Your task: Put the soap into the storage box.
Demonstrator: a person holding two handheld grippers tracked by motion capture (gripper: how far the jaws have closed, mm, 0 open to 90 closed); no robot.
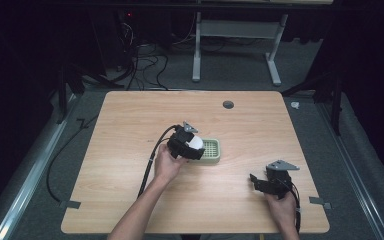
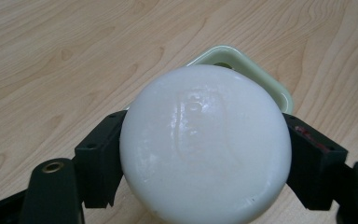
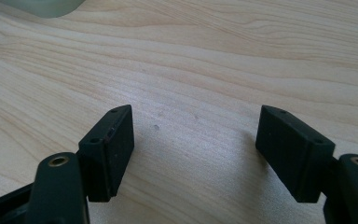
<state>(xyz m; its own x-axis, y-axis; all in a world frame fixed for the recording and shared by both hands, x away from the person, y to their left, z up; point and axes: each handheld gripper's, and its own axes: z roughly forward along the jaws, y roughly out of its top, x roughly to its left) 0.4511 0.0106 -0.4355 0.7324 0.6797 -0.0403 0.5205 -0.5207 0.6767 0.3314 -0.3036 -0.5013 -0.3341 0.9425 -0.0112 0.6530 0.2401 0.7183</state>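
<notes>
A wooden tabletop (image 1: pixel 130 130) fills the middle of the high view, with dark floor and cables around it. Two forearms come in from the bottom edge, each hand holding a black gripper.

Near the centre of the frame, the left gripper (image 1: pixel 192 145) clamps a round white bar of soap (image 1: pixel 196 141) between its fingers. The soap sits at the left edge of a pale green soap dish (image 1: pixel 213 151); whether it touches the dish cannot be told. In the left gripper view, the soap (image 2: pixel 205 144) takes up the centre and lower part of the frame, smooth and glossy with a faint embossed mark, and the black fingers (image 2: pixel 100 158) press against both its sides. A corner of the green dish (image 2: pixel 275 88) shows behind it, in the upper right.

The right gripper (image 1: pixel 256 181) rests low in the lower right of the high view, well apart from the dish. In the right gripper view, its fingers (image 3: pixel 114 144) stand wide apart over bare wood, holding nothing.
</notes>
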